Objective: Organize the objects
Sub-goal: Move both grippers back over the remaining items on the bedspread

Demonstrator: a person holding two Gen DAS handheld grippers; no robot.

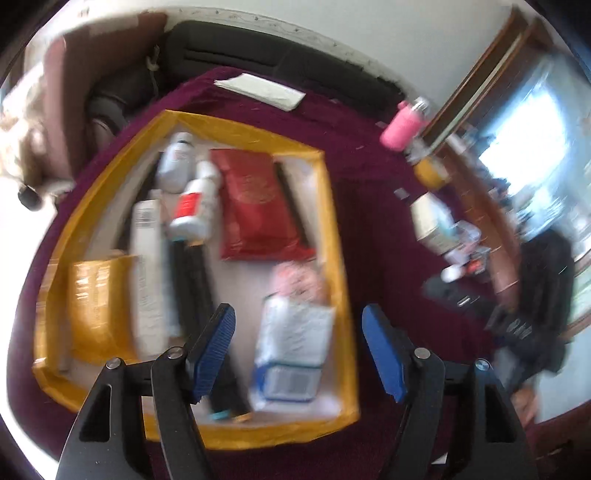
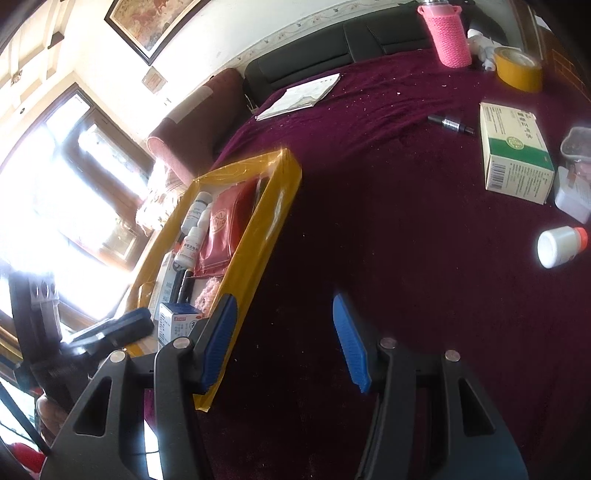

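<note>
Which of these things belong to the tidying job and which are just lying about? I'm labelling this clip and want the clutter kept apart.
Part of the job:
yellow tray, already holding bottles and a red pouch
green-and-white box
white bottle
black marker

Probably just lying about:
pink knitted bottle
yellow tape roll
papers
sofa

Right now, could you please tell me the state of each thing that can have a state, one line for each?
left gripper: open, holding nothing, above the tray
right gripper: open, holding nothing
yellow-edged tray: partly filled
blue-and-white box: lying in the tray
white bottle: on its side on the cloth, cap on
green-and-white box: closed, on the cloth
marker: capped, lying flat
tape roll: lying flat
</note>
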